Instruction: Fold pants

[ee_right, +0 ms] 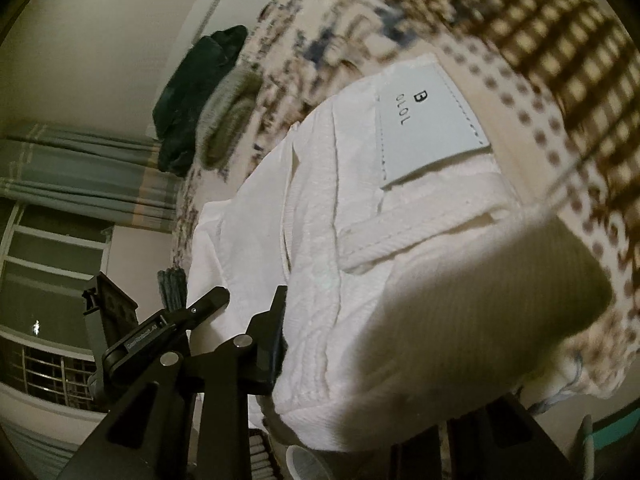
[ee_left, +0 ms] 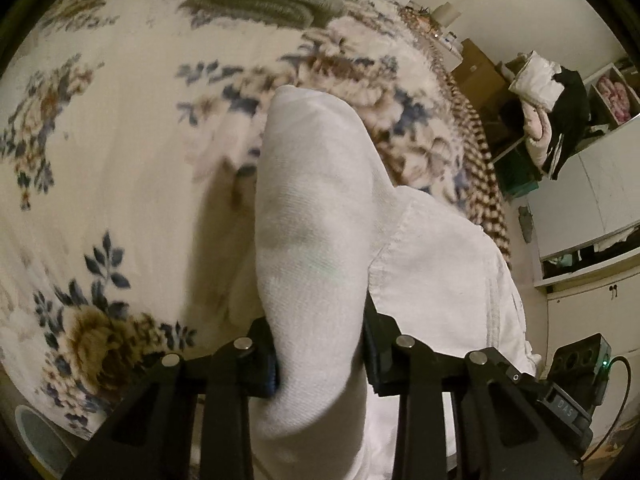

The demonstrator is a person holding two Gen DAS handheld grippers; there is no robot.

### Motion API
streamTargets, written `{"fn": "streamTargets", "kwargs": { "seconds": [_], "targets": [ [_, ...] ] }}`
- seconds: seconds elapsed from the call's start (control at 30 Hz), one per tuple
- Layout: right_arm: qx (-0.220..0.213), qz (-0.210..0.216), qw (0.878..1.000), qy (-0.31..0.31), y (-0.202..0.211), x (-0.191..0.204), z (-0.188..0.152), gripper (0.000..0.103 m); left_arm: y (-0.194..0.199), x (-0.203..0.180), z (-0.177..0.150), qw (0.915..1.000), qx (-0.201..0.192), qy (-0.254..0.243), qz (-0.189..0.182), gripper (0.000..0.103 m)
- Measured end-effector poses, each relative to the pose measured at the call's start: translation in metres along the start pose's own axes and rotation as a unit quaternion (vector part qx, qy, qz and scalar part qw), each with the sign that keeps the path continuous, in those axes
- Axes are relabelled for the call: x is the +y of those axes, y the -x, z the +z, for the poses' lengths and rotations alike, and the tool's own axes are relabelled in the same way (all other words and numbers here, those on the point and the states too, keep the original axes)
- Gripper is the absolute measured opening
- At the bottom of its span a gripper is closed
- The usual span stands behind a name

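White pants (ee_left: pixel 316 216) on a cream, blue-and-brown floral blanket (ee_left: pixel 120 128).

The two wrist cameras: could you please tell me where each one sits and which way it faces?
Left wrist: on the left gripper, facing down at the floral blanket; its black fingers pinch the white pants.
Right wrist: on the right gripper, facing the pants' label and a window; one finger shows.
Shared: pants, blanket, each view showing the other gripper.

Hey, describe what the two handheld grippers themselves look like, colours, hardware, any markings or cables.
Both are matte black. The left gripper has angular linkage arms with round silver pivot pins and a blue-edged pad on one finger. From the right wrist view its body shows a small label, too blurred to read. The right gripper shows the same black links and silver pins, and has a thin black cable.
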State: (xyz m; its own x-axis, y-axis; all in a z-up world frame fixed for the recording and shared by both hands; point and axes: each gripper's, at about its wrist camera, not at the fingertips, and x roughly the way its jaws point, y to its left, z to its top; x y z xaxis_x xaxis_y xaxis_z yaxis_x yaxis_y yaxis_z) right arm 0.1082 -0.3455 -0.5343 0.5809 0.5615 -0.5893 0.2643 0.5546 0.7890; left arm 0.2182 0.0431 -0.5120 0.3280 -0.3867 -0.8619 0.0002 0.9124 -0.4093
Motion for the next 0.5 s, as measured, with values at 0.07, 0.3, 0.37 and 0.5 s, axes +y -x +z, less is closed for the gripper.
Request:
{"fn": "streamTargets", "kwargs": {
  "seconds": [0.07,0.3,0.37,0.5],
  "targets": [
    [-0.003,0.006,1.000,0.003,0.009,0.015,0.012,0.030,0.010,-0.007,0.013,1.0000,-0.005,0.000,-0.003,0.029],
    [-0.017,0.016,0.999,0.035,0.019,0.080,0.062,0.030,0.043,-0.019,0.069,0.9994,-0.032,0.000,-0.015,0.029],
    [-0.021,0.019,0.999,0.044,0.013,0.103,0.080,0.030,0.051,-0.018,0.095,0.9991,-0.040,0.002,-0.016,0.029],
    [-0.027,0.024,0.998,0.058,-0.013,0.143,0.113,0.030,0.059,-0.005,0.146,0.9984,-0.053,0.000,-0.019,0.029]
  ]
}}
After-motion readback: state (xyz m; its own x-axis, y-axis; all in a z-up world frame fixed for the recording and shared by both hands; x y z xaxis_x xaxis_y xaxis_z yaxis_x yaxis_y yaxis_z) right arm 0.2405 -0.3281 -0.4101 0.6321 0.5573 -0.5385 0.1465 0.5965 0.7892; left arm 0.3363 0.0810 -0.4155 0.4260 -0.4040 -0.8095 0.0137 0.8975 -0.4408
